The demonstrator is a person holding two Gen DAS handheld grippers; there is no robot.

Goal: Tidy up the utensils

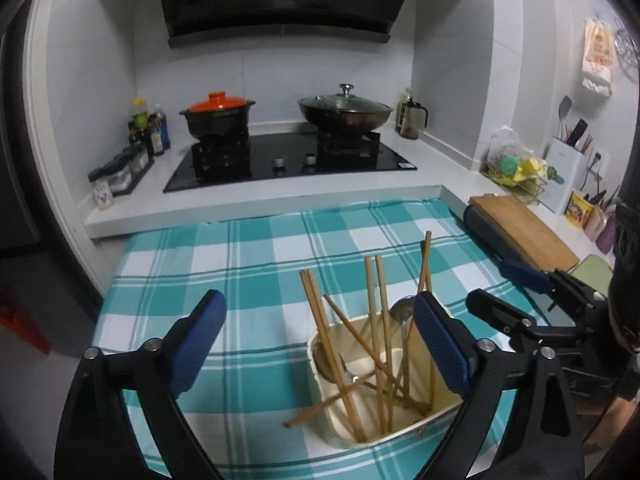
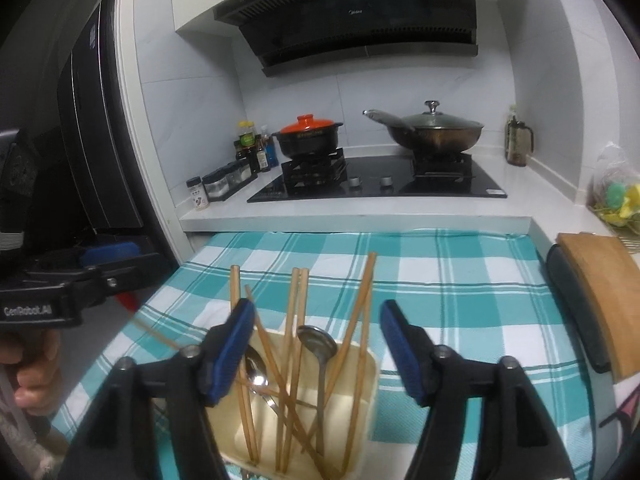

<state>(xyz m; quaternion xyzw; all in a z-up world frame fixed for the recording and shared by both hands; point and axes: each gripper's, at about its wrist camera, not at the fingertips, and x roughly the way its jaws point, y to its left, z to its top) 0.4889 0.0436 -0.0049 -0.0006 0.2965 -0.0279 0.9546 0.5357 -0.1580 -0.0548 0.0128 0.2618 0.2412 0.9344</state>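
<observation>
A cream utensil holder (image 1: 400,436) stands on the teal checked tablecloth (image 1: 248,280). Several wooden chopsticks (image 1: 374,320) lean in it with a metal spoon (image 1: 402,308). One chopstick (image 1: 304,416) pokes out low on its left side. My left gripper (image 1: 319,298) hangs open above and in front of the holder, with nothing between its blue pads. In the right wrist view my right gripper (image 2: 317,306) is open over the holder (image 2: 370,376), the chopsticks (image 2: 296,320) and two spoons (image 2: 316,340); its pads press on nothing. Each gripper shows in the other's view, the right gripper (image 1: 488,284) and the left gripper (image 2: 120,258).
Behind the table runs a white counter edge (image 1: 260,208) with a black hob. On the hob are an orange-lidded clay pot (image 1: 218,114) and a lidded wok (image 1: 344,112). Seasoning jars (image 1: 120,172) stand at left. A wooden cutting board (image 1: 524,232) lies at right. A hand (image 2: 32,360) holds the left gripper.
</observation>
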